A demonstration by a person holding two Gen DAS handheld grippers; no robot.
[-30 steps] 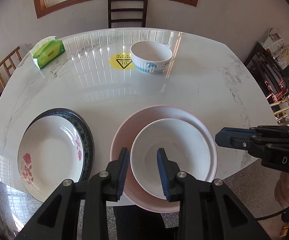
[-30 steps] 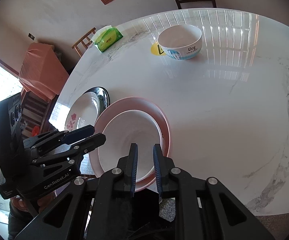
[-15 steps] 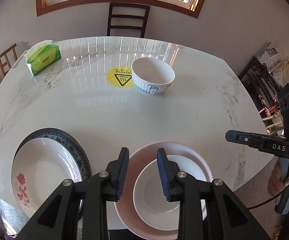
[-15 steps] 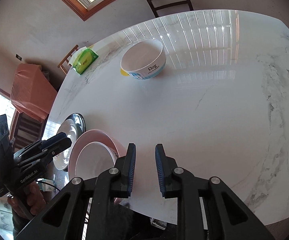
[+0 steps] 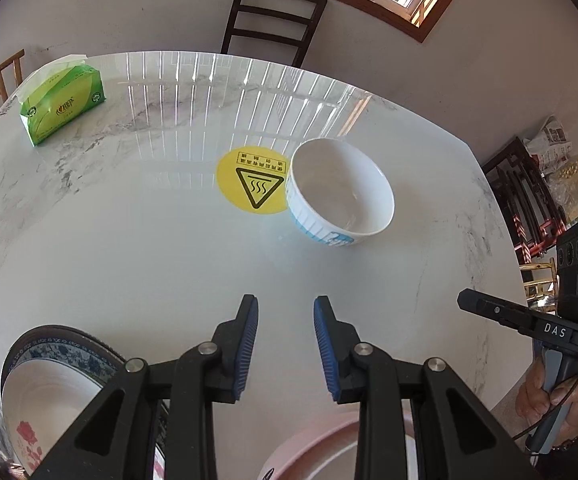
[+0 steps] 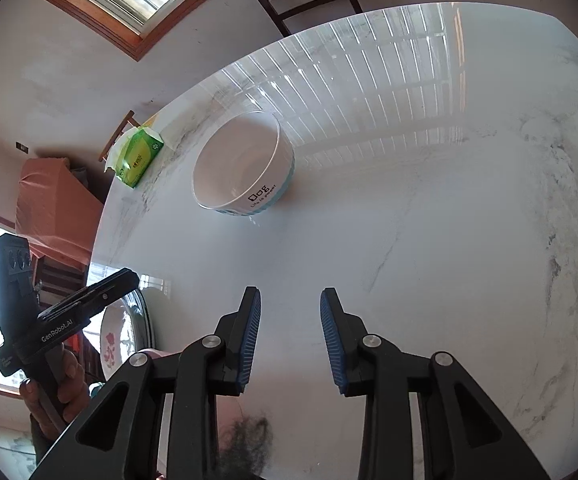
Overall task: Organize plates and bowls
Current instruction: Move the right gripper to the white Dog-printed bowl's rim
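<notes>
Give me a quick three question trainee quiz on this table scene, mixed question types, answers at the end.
1. True or false: the white bowl sits partly over the yellow warning sticker.
2. Multiple choice: what lies between the fingers of the left gripper? A) a bowl rim B) nothing, just bare marble table C) the green tissue pack
3. Fill in: the floral plate rests on a darker plate with a ____ patterned rim.

Key: 1 true; 2 B; 3 blue
</notes>
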